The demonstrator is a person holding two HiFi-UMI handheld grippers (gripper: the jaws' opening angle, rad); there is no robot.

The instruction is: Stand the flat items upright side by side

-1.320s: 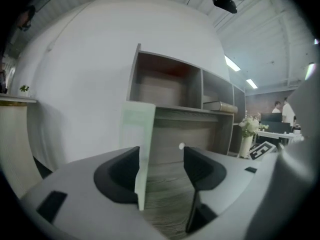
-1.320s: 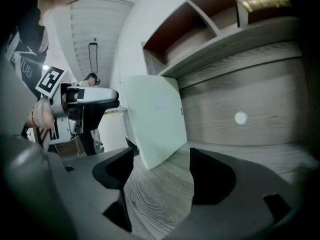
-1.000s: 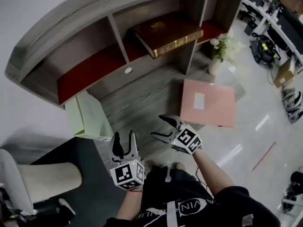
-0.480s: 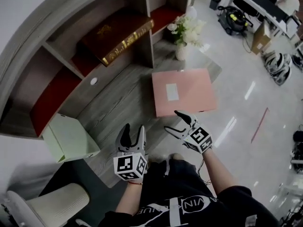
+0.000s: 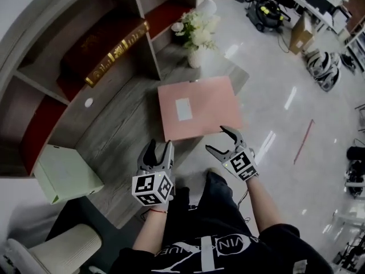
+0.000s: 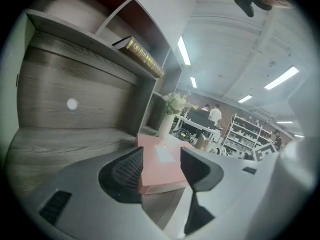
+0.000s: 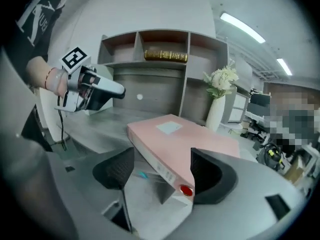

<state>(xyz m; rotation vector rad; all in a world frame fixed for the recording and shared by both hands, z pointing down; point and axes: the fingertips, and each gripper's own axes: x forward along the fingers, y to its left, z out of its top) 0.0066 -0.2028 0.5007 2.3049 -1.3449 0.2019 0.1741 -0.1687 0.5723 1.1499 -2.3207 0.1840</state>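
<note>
Left gripper [image 5: 160, 145] and right gripper [image 5: 217, 140] gape, gripping nothing, at pink binder [image 5: 208, 104]; its label [image 5: 183, 109] looks blank.

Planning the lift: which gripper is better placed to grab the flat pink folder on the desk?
Right, likely: the right gripper, jaws open, straddles a corner of the flat pink folder; the left gripper, open, sits farther back.

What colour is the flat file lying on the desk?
The file is pale pink, white label; best in head view.
</note>
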